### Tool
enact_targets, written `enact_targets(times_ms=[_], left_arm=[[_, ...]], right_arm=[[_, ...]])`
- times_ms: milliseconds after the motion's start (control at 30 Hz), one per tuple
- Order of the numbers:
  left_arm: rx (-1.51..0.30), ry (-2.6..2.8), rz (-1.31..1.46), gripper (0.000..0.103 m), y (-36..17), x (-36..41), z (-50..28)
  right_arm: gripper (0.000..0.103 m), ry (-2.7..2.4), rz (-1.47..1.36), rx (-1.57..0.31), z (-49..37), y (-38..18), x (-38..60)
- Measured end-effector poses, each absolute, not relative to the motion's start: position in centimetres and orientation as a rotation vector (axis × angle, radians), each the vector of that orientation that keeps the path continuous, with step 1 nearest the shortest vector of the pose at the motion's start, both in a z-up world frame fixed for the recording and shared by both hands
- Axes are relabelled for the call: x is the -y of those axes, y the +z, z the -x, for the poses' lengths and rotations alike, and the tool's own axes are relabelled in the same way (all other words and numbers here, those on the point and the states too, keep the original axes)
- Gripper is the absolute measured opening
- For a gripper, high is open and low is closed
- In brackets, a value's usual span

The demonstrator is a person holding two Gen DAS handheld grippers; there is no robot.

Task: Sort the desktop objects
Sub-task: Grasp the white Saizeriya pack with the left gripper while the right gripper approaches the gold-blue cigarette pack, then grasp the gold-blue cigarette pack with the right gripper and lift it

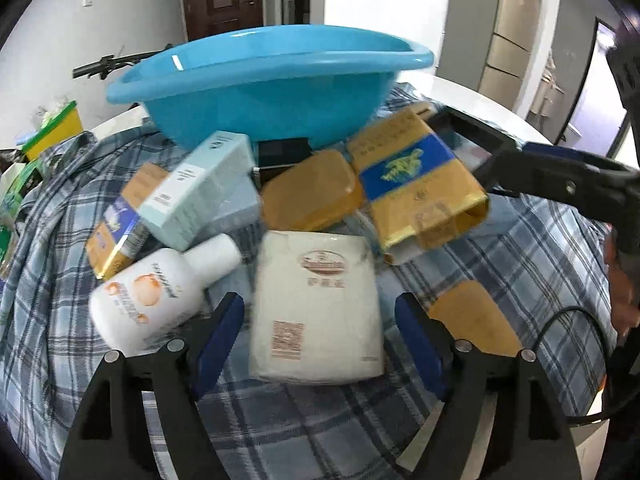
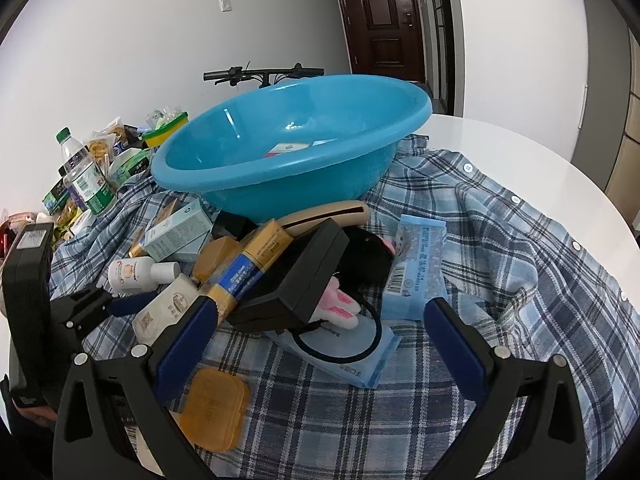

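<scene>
A blue basin [image 1: 264, 80] stands at the back of a plaid shirt [image 1: 520, 248]; in the right wrist view [image 2: 288, 140] it holds a few small items. My left gripper [image 1: 320, 336] is open, its fingers either side of a white tissue pack [image 1: 316, 304] without gripping it. Around it lie a white bottle [image 1: 160, 292], a pale blue box [image 1: 200, 188], an amber case [image 1: 312, 192] and a gold-and-blue carton [image 1: 420, 176]. My right gripper [image 2: 316, 336] is open above a blue wipes pack [image 2: 348, 356], near a black box [image 2: 304, 276], a bunny hair tie [image 2: 340, 308] and another blue pack [image 2: 416, 268].
Snacks and a water bottle [image 2: 84, 176] crowd the table's left side. A second amber case [image 2: 212, 408] lies by my right gripper's left finger. The white table [image 2: 520, 152] shows at the right. A bicycle handlebar [image 2: 264, 72] stands behind the basin.
</scene>
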State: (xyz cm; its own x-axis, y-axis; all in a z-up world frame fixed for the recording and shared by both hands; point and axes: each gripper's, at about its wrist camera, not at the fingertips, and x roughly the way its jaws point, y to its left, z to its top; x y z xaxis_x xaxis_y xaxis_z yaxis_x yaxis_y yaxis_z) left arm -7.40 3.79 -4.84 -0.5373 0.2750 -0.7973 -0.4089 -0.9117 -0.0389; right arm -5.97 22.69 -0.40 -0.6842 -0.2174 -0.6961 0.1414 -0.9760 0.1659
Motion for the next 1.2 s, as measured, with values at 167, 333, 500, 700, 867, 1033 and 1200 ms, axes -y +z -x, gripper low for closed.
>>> enact_targets(times_ms=[167, 333, 500, 700, 867, 1033, 1200], left_arm=[[-0.135, 2.456, 1.233, 0.062, -5.4, -2.9, 8.0], [-0.055, 2.541, 1.178, 0.049, -4.3, -1.3, 7.9], [-0.029, 2.643, 1.125, 0.050, -3.1, -0.8, 7.6], [-0.051, 2.635, 1.147, 0.050, -3.1, -1.6, 7.8], [-0.052, 2.605, 1.153, 0.050, -3.5, -2.2, 7.5], [-0.020, 2.496, 1.147, 0.050, -3.8, -3.0, 7.6], [-0.034, 2.431, 1.164, 0.050, -4.1, -3.9, 7.5]], right_arm=[[0.103, -2.713, -1.142, 0.150, 6.0, -0.5, -22.7], [0.103, -2.715, -1.136, 0.134, 5.9, -0.4, -22.6], [0.103, -2.700, -1.127, 0.110, 5.9, -0.4, -22.0], [0.103, -2.691, -1.059, 0.004, 5.2, 0.2, -20.4], [0.103, -2.609, -0.998, 0.013, 4.7, 1.0, -19.2], [0.103, -2.524, -0.938, 0.064, 4.2, 1.6, -18.4], [0.085, -2.587, -0.923, 0.039, 4.5, 1.4, -18.1]])
